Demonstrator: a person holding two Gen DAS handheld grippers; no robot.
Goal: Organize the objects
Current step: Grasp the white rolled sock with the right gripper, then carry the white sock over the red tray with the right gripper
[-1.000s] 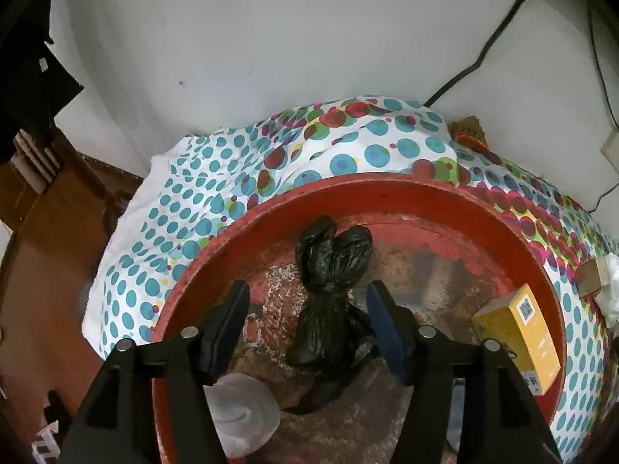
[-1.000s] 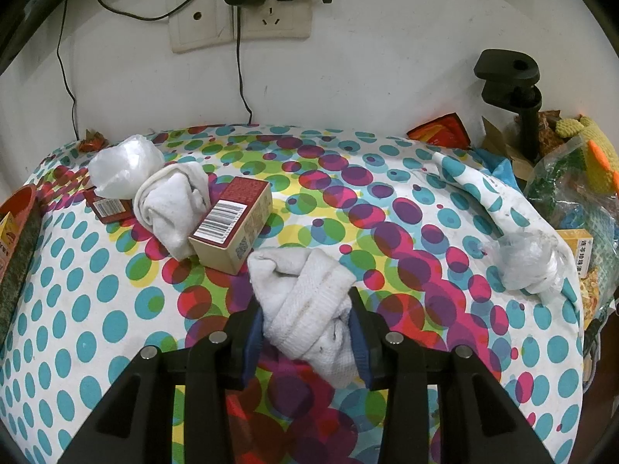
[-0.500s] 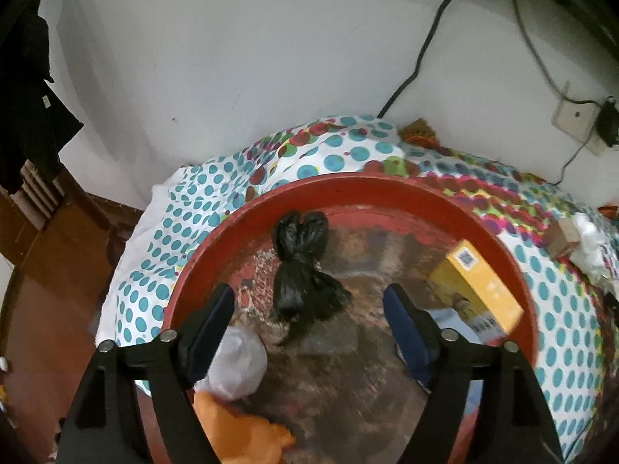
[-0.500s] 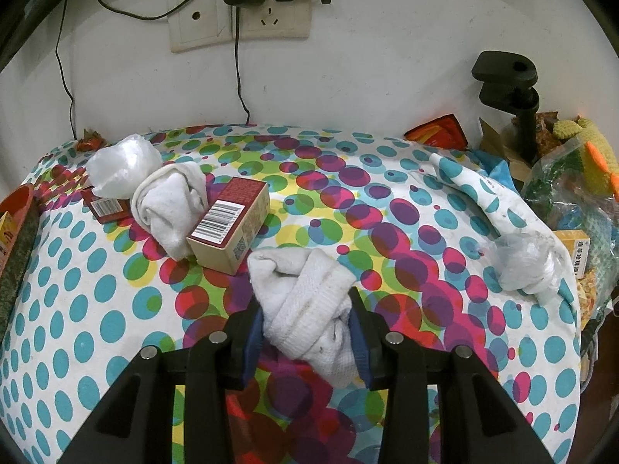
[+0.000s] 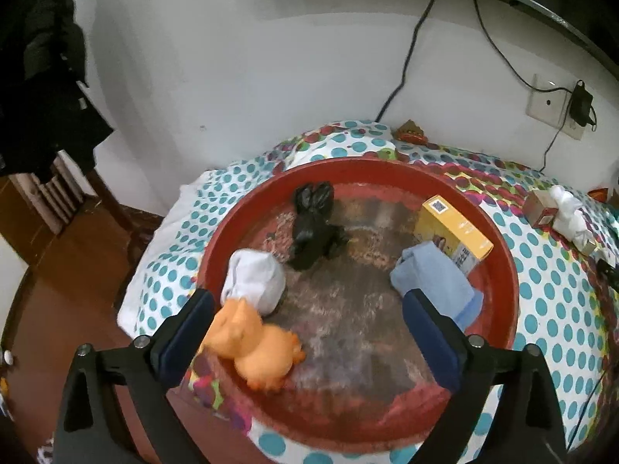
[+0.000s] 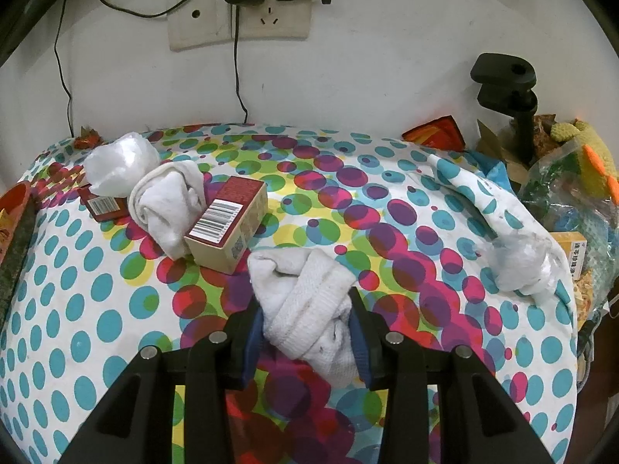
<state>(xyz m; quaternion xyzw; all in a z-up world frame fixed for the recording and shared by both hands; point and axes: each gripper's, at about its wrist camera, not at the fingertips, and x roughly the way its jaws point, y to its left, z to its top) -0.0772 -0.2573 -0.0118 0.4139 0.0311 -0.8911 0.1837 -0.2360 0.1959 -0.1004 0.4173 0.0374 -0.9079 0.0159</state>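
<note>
Both grippers are built alike — matte black, angular finger arms, each ending in a dark blue pad. On the left gripper (image 5: 307, 321) a round silver screw head is set into each arm near the pad, with a second farther back. The right gripper (image 6: 305, 326) shows the same paired silver screws on its arms. The pads appear rubbery, though blur leaves the texture uncertain. No hand or sleeve is seen — only the black frames.
</note>
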